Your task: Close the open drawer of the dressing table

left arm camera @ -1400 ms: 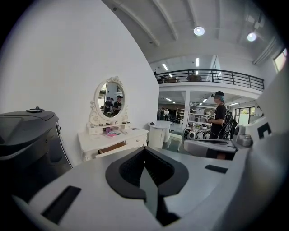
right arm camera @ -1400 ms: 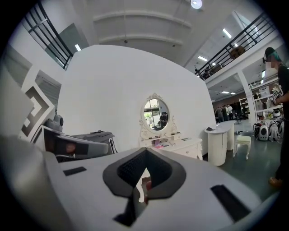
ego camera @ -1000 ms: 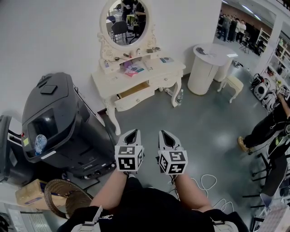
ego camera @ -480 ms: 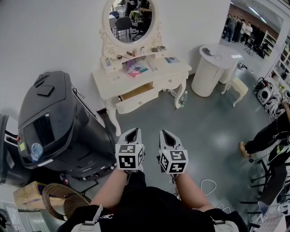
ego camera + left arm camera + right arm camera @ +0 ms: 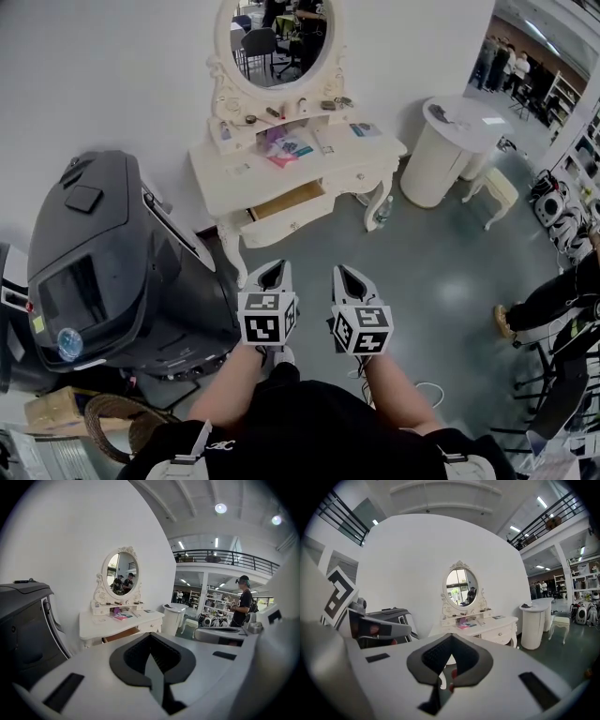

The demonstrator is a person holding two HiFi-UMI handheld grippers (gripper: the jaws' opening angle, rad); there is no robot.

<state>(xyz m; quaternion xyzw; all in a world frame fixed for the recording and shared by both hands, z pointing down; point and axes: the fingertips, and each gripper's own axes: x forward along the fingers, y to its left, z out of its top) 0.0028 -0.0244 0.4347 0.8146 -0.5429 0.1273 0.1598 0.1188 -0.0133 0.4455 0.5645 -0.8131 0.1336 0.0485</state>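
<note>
The cream dressing table (image 5: 309, 164) with its oval mirror (image 5: 278, 39) stands against the white wall ahead. Its left drawer (image 5: 286, 212) is pulled out, and the brown inside shows. Both grippers are held side by side over the grey floor, well short of the table and pointing at it. My left gripper (image 5: 272, 271) is shut with nothing in it, and so is my right gripper (image 5: 350, 274). In the left gripper view the table (image 5: 122, 619) and open drawer (image 5: 123, 634) lie beyond the shut gripper (image 5: 151, 638). In the right gripper view the table (image 5: 490, 626) shows past the gripper (image 5: 449, 638).
A big black machine (image 5: 103, 262) stands close on the left, next to the table's left leg. A white round pedestal (image 5: 448, 150) and a stool (image 5: 498, 187) are at the right. A bottle (image 5: 382, 212) stands by the table's right leg. A person (image 5: 553, 295) is at the far right.
Both grippers and the head camera have moved towards the dressing table, which now sits nearer and lower in the head view. Both grippers stay shut.
</note>
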